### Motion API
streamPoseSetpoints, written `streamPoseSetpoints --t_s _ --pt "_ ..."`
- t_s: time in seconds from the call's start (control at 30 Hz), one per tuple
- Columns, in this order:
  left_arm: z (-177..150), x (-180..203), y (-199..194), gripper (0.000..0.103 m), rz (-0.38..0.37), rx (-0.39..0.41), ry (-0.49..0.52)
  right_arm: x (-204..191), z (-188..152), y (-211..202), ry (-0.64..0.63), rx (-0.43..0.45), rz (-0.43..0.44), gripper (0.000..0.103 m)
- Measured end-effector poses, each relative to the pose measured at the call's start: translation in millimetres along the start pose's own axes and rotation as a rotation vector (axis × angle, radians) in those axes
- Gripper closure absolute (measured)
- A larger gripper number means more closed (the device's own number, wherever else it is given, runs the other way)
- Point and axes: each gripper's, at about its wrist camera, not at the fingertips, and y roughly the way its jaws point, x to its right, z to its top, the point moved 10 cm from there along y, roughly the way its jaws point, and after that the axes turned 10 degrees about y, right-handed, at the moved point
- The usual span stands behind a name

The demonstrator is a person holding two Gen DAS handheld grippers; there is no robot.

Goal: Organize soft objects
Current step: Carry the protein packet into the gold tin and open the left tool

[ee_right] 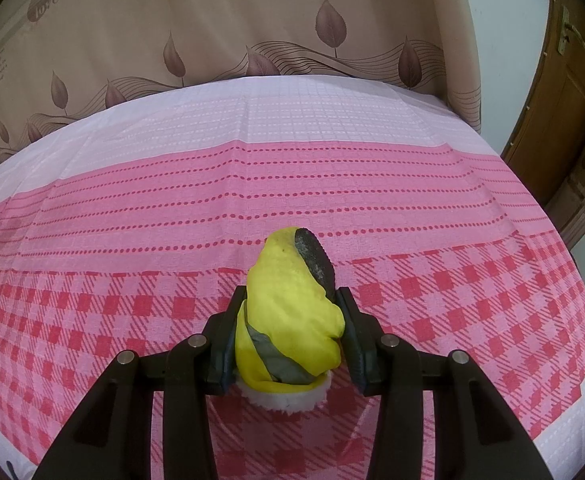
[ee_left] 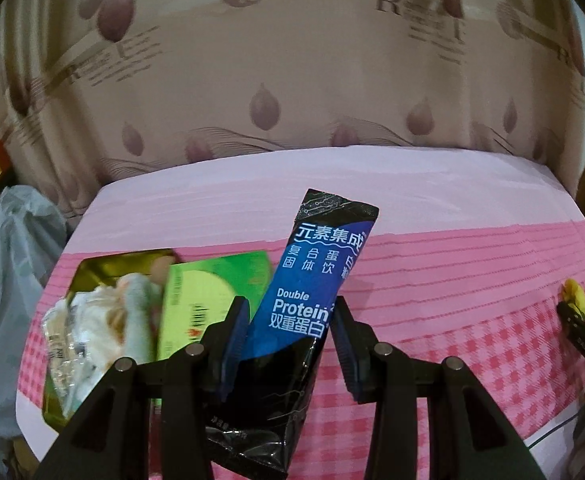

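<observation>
Both jaws are clamped on something: our left gripper (ee_left: 292, 334) pinches a blue and black protein sachet (ee_left: 312, 280) low on its length, so it sticks up tilted over the table, and our right gripper (ee_right: 292, 320) squeezes a yellow slipper (ee_right: 292, 304) with a grey sole and a fluffy white cuff.

Biggest thing we see is the brown leaf-print curtain (ee_right: 252, 20), then the pink checked tablecloth (ee_right: 132, 200). Off to our left sits a gold tray (ee_left: 88, 272) with crumpled clear wrappers (ee_left: 84, 328) in it, and a green packet (ee_left: 212, 284) lies beside them over the tray's right edge.
</observation>
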Motion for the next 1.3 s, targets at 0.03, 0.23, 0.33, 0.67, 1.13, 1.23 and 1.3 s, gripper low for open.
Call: streamPoseSetpoints --t_s 0.03,0.23,0.33,0.67,1.13,1.23,1.3 --pt "-1 -7 -1 0.061 0.006 0.001 -0.009 0 0 0 -0.001 0.0 -0.001 0.062" --pt "-9 -47 -6 0.061 0.049 -0.003 -0.054 1 0 0 -0.001 0.0 -0.002 0.062" --pt "-14 -68 -7 0.061 0.074 -0.01 -0.079 0 0 0 -0.001 0.0 -0.002 0.062" --pt "-39 -141 -6 0.061 0.168 -0.049 -0.144 1 0 0 -0.001 0.0 -0.004 0.062" --pt "-82 -225 7 0.061 0.238 -0.115 -0.267 1 1 -1 -0.005 0.0 -0.007 0.062" --pt "-91 -229 16 0.061 0.219 -0.136 -0.279 2 1 -1 -0.008 0.0 -0.008 0.062" --pt "-97 -229 22 0.061 0.209 -0.147 -0.283 2 1 -1 -0.008 0.0 -0.008 0.062"
